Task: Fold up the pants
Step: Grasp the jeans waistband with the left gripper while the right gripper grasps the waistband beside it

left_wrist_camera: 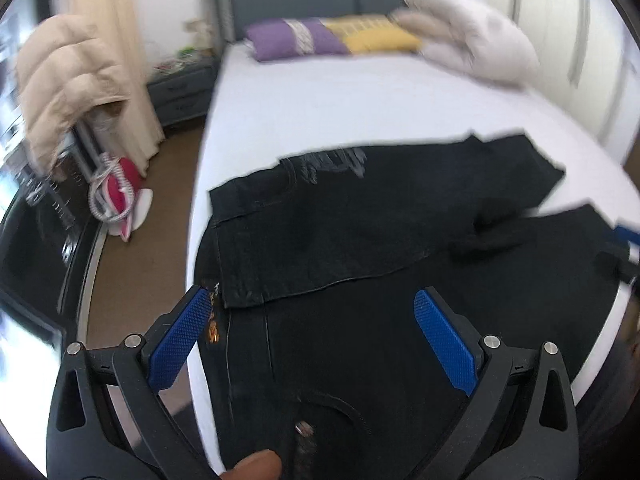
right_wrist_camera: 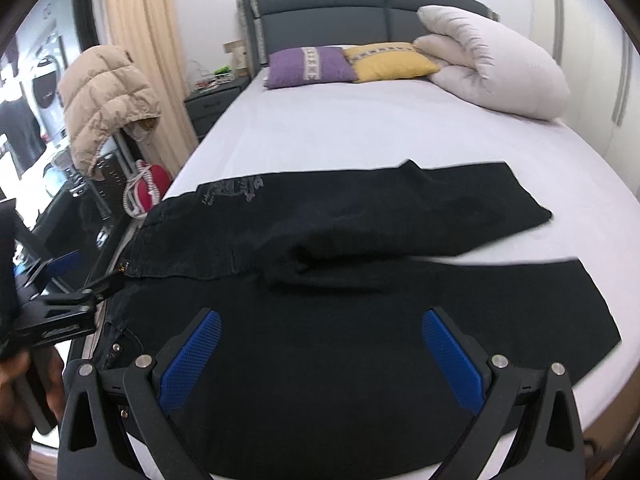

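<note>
Currently: pants [right_wrist_camera: 360, 240] were laid flat across the foot of the bed [right_wrist_camera: 360, 132], legs apart, presumably spread for folding | left gripper [left_wrist_camera: 312, 336] was held released above the waistband | right gripper [right_wrist_camera: 320, 352] was held released over the near leg | no containers were seen

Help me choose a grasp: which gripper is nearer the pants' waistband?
Left. The left gripper hovers over the waistband; the right gripper hangs over the near leg.
</note>
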The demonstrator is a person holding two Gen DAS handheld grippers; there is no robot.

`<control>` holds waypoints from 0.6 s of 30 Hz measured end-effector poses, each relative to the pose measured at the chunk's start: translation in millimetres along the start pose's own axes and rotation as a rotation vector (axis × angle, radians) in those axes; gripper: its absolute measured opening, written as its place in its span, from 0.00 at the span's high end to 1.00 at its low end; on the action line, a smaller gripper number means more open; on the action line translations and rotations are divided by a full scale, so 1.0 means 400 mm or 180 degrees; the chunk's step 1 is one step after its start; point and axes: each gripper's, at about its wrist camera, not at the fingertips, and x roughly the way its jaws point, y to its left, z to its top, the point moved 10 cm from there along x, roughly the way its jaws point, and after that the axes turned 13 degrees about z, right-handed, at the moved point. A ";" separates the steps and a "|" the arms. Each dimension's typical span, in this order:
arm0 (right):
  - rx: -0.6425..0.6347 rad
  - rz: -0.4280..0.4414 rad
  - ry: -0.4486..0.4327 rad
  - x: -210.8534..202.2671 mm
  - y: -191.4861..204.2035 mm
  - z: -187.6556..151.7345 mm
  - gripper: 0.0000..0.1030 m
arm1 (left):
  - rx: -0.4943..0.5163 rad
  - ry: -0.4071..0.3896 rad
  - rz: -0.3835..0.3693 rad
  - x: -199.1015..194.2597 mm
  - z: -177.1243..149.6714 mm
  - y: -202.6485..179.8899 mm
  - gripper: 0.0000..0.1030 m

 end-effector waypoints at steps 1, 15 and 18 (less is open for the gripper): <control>-0.0079 0.0082 0.0023 0.011 -0.001 0.016 0.00 | 0.0021 0.0000 -0.0030 0.023 0.020 0.006 0.00; -0.0863 0.0979 0.0566 0.193 -0.020 0.106 0.28 | 0.0406 0.0460 -0.0869 0.521 0.353 0.081 0.00; -0.0870 0.1102 0.0677 0.239 -0.027 0.106 0.32 | 0.0439 0.0714 -0.1052 0.604 0.357 0.066 0.00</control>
